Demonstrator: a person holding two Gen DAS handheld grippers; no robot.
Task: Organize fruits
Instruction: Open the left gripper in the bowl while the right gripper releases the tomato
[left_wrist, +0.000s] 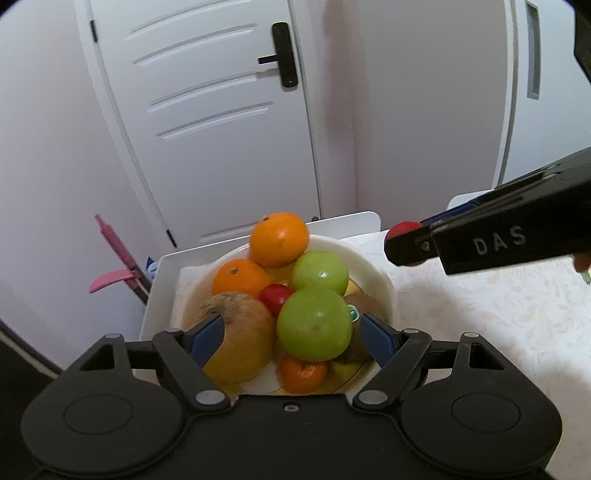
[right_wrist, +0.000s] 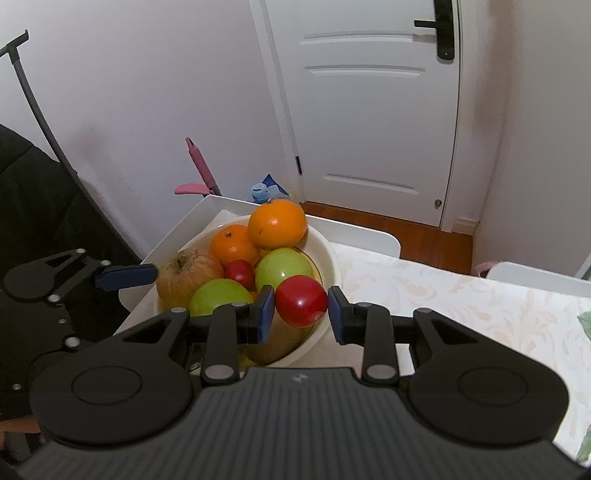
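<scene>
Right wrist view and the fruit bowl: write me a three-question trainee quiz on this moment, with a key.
1. True or false: the right gripper carries a red fruit.
2. How many green apples are in the white bowl? A) one B) two C) three
3. Which fruit sits highest on the pile?

Key: 1 true, its pads flank the fruit. 2 B: one, another. 3 The large orange.

L gripper (left_wrist: 291, 334) wide open over fruit bowl (left_wrist: 373, 269) (R gripper (left_wrist: 404, 243) holds red fruit (left_wrist: 402, 227)).
</scene>
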